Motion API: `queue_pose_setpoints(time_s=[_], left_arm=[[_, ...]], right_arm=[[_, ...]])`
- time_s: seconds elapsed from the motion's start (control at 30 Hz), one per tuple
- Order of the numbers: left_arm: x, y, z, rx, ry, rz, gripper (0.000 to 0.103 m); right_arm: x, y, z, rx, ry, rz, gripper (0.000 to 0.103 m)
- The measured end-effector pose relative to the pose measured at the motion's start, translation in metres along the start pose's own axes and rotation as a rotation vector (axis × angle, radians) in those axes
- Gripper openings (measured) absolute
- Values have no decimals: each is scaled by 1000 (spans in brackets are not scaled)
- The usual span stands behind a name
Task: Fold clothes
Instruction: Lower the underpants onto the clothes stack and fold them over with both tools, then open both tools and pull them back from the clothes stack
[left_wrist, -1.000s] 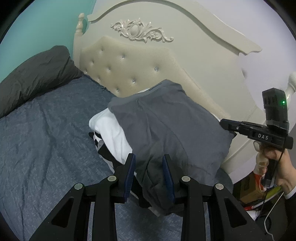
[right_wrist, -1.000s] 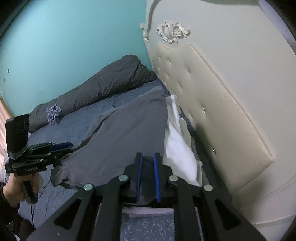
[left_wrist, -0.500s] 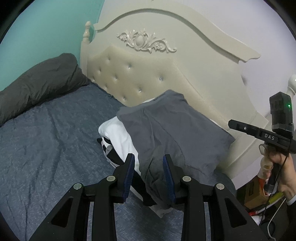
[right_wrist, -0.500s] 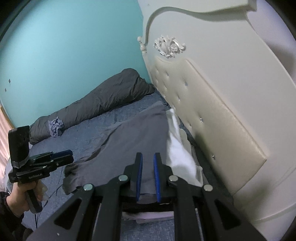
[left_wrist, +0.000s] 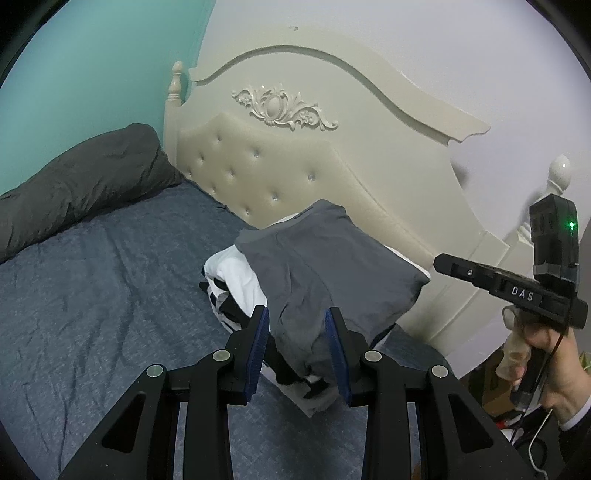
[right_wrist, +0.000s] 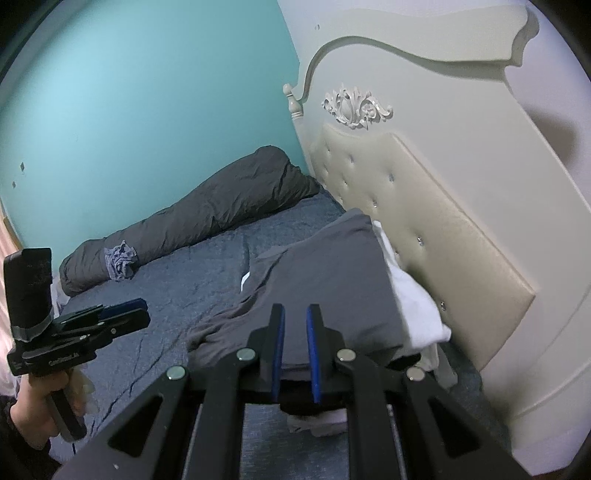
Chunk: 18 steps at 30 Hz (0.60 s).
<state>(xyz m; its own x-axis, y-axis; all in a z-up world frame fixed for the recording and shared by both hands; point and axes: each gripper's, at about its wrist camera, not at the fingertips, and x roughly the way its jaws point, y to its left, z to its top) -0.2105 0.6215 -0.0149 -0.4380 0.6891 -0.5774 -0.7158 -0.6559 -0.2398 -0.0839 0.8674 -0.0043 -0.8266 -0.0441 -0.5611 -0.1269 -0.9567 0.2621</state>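
A pile of folded clothes lies on the bed against the headboard. Its top piece is a grey garment, spread flat with its near edge drooping over the pile. Under it lie a white garment and a black-and-white striped piece. My left gripper hovers open in front of the pile's near corner, holding nothing. My right gripper hangs beside the pile, its pads almost together with only a narrow slit and nothing between them.
The blue-grey bed sheet stretches left of the pile. A dark rolled duvet lies along the teal wall, with a crumpled bluish cloth on it. The cream tufted headboard stands behind. Boxes and cables sit on the floor.
Both grippers have drawn back and risen from the pile, so more headboard and wall show. The pile itself has not moved. Neither jaw gap has changed.
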Motion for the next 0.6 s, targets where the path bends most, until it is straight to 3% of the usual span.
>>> queue_pose_setpoints(time_s=[0.6], left_arm=[[-76, -13, -30, -4, -32, 5, 38]], right_arm=[[-62, 70, -34, 18, -65, 1, 11]])
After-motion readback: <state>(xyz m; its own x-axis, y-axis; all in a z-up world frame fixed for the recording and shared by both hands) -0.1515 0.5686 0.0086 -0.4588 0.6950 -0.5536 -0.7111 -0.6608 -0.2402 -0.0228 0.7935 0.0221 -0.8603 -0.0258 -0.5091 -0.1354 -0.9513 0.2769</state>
